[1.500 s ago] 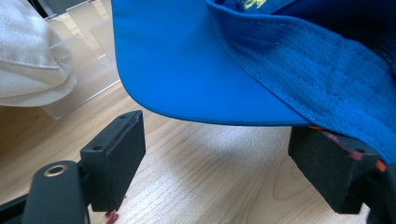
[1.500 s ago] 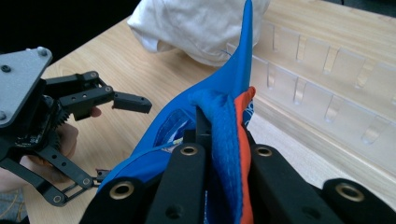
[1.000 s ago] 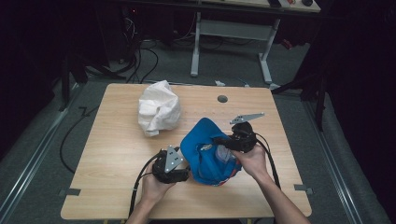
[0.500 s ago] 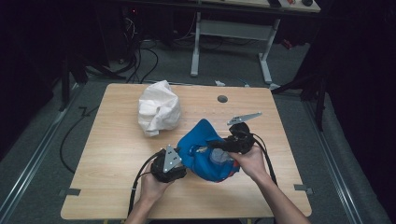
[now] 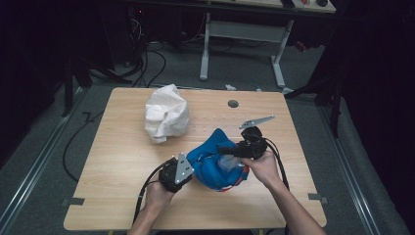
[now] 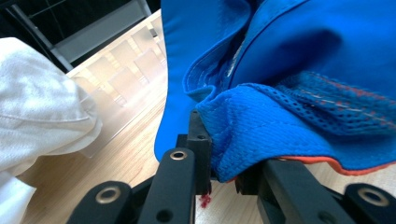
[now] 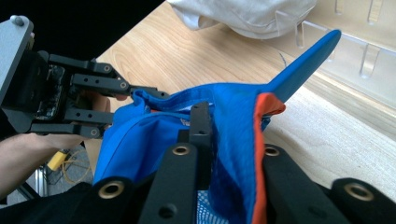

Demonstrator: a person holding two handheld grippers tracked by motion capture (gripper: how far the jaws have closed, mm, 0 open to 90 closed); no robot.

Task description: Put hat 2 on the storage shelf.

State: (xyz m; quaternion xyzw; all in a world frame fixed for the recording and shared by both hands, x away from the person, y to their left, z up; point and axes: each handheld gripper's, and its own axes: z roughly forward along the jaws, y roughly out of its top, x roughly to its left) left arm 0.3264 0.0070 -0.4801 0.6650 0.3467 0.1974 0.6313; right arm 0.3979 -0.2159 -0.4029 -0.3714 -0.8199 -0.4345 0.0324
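While both hands rest low at the near half of the wooden table (image 5: 122, 147), a blue garment (image 5: 215, 161) lies bunched between them, slightly right of centre.

Item 1, blue garment: smooth blue outer cloth, blue mesh lining, orange-red trim along one edge. One flap stands up at its far side. Held at two places, left edge and right edge; its underside rests on the table.

Item 2, left gripper (image 5: 188, 169): at the garment's left edge, grey three-cornered plate on top, black cable trailing toward the near table edge. Its jaws have just been closing, and in the left gripper view (image 6: 224, 175) a fold of mesh with the orange-red hem is pinched between them.

Item 3, right gripper (image 5: 222, 151): at the garment's right side, pointing left across it. Its jaws have just eased slightly apart, yet in the right gripper view (image 7: 229, 140) a doubled layer of blue cloth with the orange-red edge sits clamped between them.

Item 4, white cloth bundle (image 5: 166, 117): crumpled heap, farther back and to the left, apart from the garment.

Item 5, round hole (image 5: 233, 104): in the tabletop, near its far edge.
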